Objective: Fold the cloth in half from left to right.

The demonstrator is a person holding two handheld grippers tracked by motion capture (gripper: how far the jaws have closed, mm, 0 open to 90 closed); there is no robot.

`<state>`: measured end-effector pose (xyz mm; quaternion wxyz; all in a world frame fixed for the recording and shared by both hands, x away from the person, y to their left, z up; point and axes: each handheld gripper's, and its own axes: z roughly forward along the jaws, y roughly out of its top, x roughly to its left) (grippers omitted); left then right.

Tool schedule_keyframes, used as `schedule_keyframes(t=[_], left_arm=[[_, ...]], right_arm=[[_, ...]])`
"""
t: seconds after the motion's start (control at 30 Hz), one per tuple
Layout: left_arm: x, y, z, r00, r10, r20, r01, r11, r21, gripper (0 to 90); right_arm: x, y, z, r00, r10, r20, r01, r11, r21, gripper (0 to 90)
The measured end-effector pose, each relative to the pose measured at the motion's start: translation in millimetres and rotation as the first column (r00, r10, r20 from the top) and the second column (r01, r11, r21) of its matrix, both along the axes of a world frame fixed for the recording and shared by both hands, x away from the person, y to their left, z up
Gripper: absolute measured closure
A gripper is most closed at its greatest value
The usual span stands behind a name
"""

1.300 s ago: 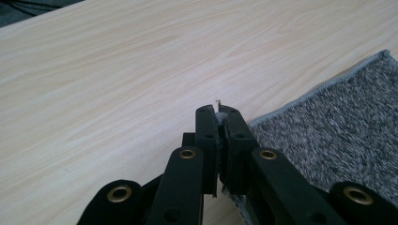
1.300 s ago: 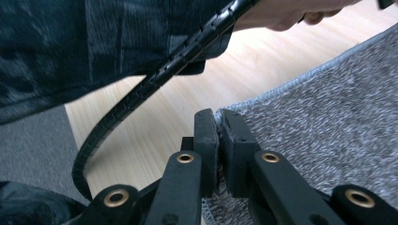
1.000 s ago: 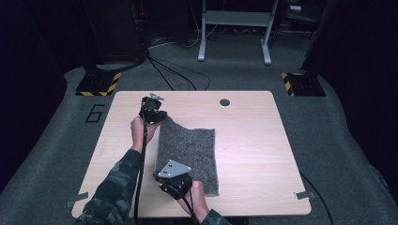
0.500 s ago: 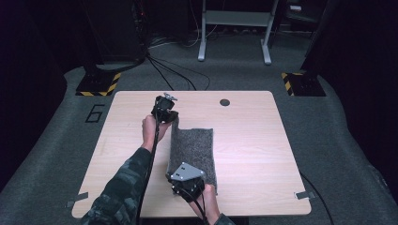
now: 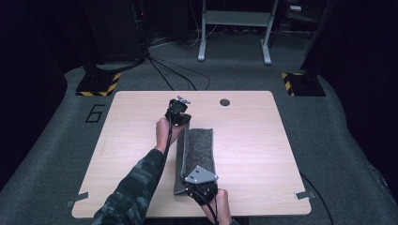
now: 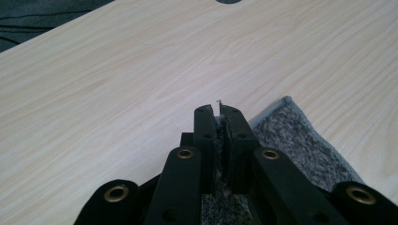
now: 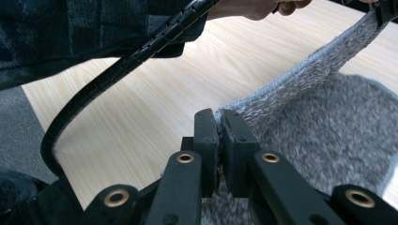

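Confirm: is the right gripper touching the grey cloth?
Touching. The right gripper view shows the right gripper with its jaws shut on the raised edge of the grey cloth, fabric pinched between them.

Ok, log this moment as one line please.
left gripper: shut on grey cloth far corner | right gripper: shut on near corner | edge lifted, folding over | table

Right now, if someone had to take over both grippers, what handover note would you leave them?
Left gripper: shut on the far corner of the grey cloth, raised near the far middle of the table.
Right gripper: shut on the near corner of the same edge, at the table's near side.
Cloth: its left edge is lifted and folding rightward over the part that lies flat.
Done: both corners gripped, fold under way.
Left: probably carry the held edge across to the right edge, lay it down, release both grippers.
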<state>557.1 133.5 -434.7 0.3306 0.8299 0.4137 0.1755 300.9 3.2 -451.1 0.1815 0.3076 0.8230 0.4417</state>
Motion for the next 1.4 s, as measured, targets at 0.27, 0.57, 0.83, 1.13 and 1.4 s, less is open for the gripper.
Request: schedule_keyframes(t=[0.27,0.57,0.83,1.13,1.4], left_arm=[[1.1,-19.0,-8.2,0.9997,-0.024,-0.01,0.024,0.9997,0.002,84.4],[2.9,-34.0,-15.5,0.9995,-0.029,-0.008,0.029,0.9996,-0.001,84.3],[3.0,-47.3,-21.7,0.999,-0.043,-0.011,0.043,0.999,-0.004,83.7],[6.8,-55.1,-30.9,0.9984,-0.046,-0.032,0.047,0.9988,0.016,83.6],[7.4,-60.8,-31.9,0.9985,-0.048,-0.026,0.049,0.9987,0.017,84.0]], right_arm=[[-1.8,-11.2,-6.3,0.9996,-0.023,-0.014,0.023,1.0,-0.003,85.5],[-0.1,-27.4,-13.9,0.9972,-0.063,-0.04,0.062,0.998,-0.012,85.4],[0.0,-41.2,-21.1,0.9928,-0.104,-0.06,0.102,0.994,-0.03,85.2],[0.4,-50.8,-31.2,0.9881,-0.132,-0.079,0.128,0.99,-0.057,84.6],[2.1,-57.4,-36.3,0.9864,-0.15,-0.067,0.145,0.987,-0.072,84.7]])
